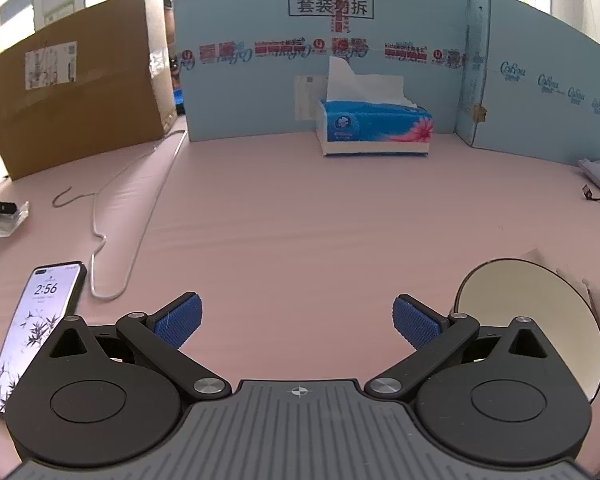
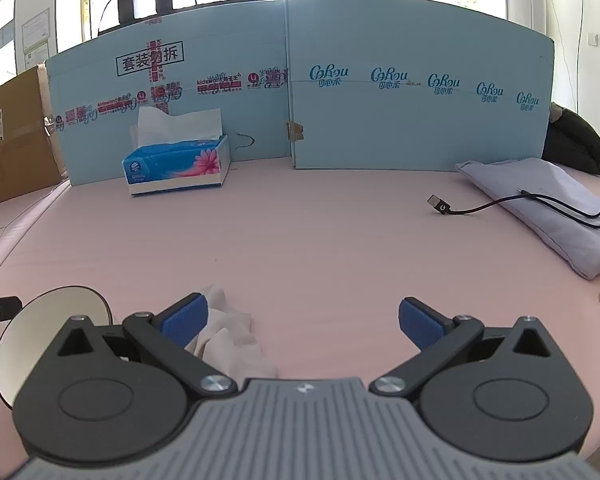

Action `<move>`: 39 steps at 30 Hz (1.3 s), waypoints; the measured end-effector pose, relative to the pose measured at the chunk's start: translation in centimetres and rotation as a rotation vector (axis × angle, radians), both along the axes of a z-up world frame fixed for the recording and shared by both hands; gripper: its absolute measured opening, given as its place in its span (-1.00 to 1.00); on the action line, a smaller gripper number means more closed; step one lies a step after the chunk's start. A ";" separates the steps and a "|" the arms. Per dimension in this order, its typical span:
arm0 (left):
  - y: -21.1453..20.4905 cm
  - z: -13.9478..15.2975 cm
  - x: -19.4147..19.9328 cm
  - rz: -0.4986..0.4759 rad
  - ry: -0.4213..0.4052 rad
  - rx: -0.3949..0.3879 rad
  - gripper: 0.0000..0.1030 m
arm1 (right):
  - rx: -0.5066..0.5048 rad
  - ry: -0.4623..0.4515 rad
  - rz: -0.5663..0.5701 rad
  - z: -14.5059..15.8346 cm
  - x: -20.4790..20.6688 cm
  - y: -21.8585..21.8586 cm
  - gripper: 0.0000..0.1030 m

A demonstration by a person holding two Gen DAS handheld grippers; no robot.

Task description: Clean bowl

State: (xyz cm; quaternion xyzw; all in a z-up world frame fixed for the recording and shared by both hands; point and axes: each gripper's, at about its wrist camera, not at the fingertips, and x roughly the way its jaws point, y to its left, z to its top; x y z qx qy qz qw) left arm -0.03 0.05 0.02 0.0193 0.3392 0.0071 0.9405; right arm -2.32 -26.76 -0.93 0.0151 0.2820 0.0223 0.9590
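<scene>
A white bowl with a dark rim (image 1: 540,312) sits on the pink table at the lower right of the left wrist view, partly behind my left gripper's body. It also shows in the right wrist view (image 2: 48,320) at the lower left. A crumpled white tissue (image 2: 232,336) lies just right of the bowl, beside the left finger of my right gripper. My left gripper (image 1: 298,322) is open and empty, left of the bowl. My right gripper (image 2: 300,322) is open and empty over bare table.
A blue tissue box (image 1: 374,128) stands at the back against blue cardboard panels (image 2: 380,92). A phone (image 1: 36,332), a wire hanger (image 1: 140,216) and a brown carton (image 1: 80,92) are at the left. A folded cloth (image 2: 548,208) with a black cable (image 2: 480,208) lies at the right.
</scene>
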 end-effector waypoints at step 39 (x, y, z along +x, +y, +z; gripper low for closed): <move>1.5 0.0 -0.6 0.008 -0.003 -0.027 1.00 | 0.009 -0.010 0.012 0.2 -0.4 -0.1 1.00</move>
